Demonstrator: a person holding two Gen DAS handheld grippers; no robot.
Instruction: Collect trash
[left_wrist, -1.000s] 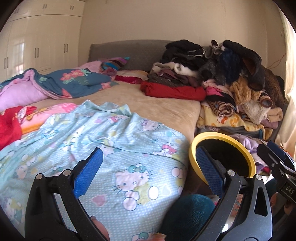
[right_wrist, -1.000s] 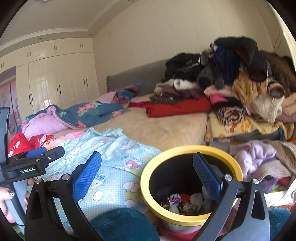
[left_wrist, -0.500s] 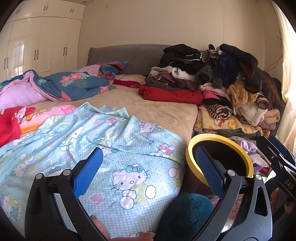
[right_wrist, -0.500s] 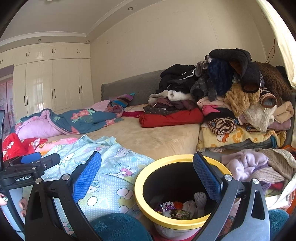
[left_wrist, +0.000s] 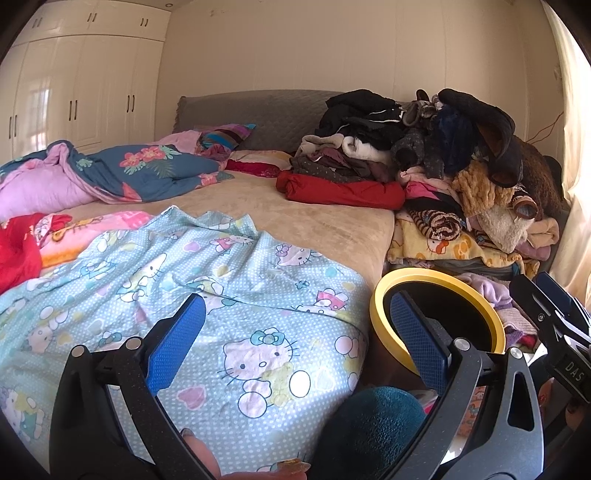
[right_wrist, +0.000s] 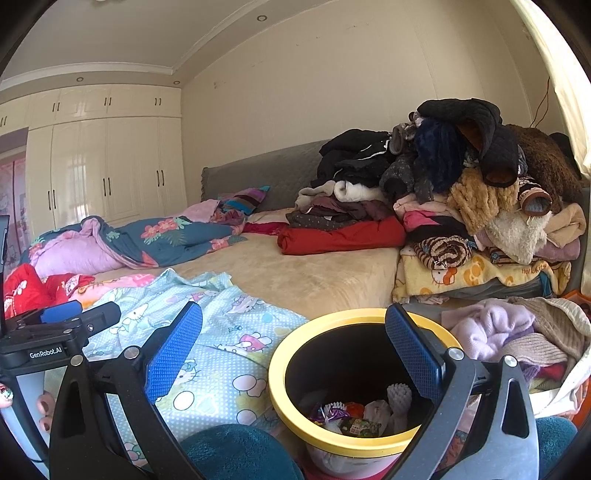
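A black trash bin with a yellow rim (right_wrist: 291, 354) stands beside the bed; wrappers and crumpled trash (right_wrist: 354, 413) lie at its bottom. The bin also shows in the left wrist view (left_wrist: 380, 295) at the right. My right gripper (right_wrist: 291, 347) is open and empty, held above the bin's near side. My left gripper (left_wrist: 295, 332) is open and empty over the Hello Kitty sheet (left_wrist: 229, 295). The left gripper's body shows in the right wrist view (right_wrist: 55, 336) at the left edge, and the right gripper's body in the left wrist view (left_wrist: 557, 332).
A bed with a beige cover (right_wrist: 314, 273) fills the middle. A tall pile of clothes (right_wrist: 461, 192) stands right of it. Quilts (right_wrist: 147, 236) lie at the left. White wardrobes (right_wrist: 103, 170) line the far wall. Teal fabric (right_wrist: 236, 458) is below the grippers.
Both views have tilted up and drawn back a little, showing more wall and ceiling. Both grippers stay open and empty.
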